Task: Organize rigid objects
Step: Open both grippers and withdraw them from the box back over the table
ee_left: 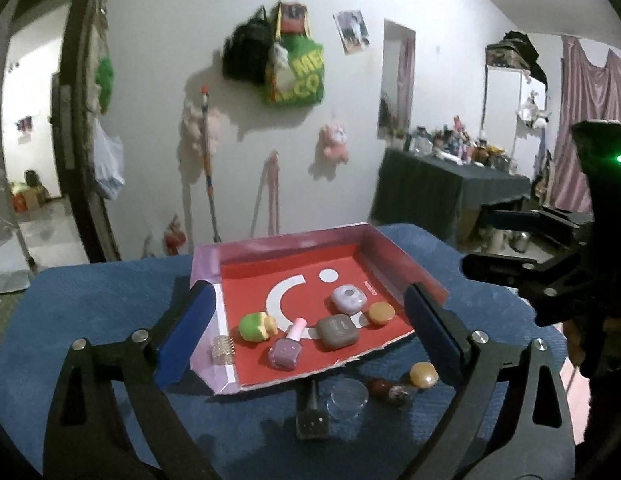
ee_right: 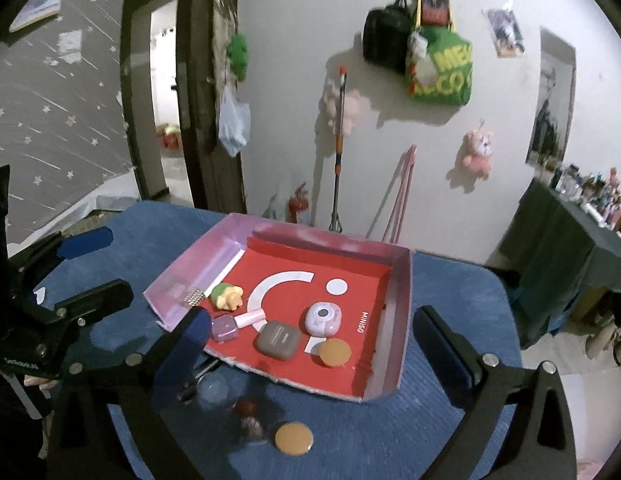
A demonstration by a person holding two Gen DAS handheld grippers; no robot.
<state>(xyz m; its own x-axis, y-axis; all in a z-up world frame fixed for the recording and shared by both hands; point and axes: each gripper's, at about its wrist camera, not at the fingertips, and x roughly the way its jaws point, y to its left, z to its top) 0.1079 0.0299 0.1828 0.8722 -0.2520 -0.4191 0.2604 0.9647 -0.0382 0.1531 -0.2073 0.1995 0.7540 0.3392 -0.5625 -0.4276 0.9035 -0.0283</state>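
Your left gripper [ee_left: 310,336] hangs spread wide, empty, above the blue table [ee_left: 90,304]. The red tray [ee_left: 294,276] holds the green toy [ee_left: 254,326], nail polish [ee_left: 288,346], brown case [ee_left: 336,332]. Before it, loose: clear jar [ee_left: 348,398], amber disc [ee_left: 423,374]. Your right gripper [ee_right: 310,344] is likewise splayed, empty.

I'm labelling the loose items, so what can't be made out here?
- Dark bottle: right view, left finger covers most.
- Two brown lumps: both views, blurred, kind unclear.
- Silver piece: small, kind unclear.
- Clear jar: contents unreadable.
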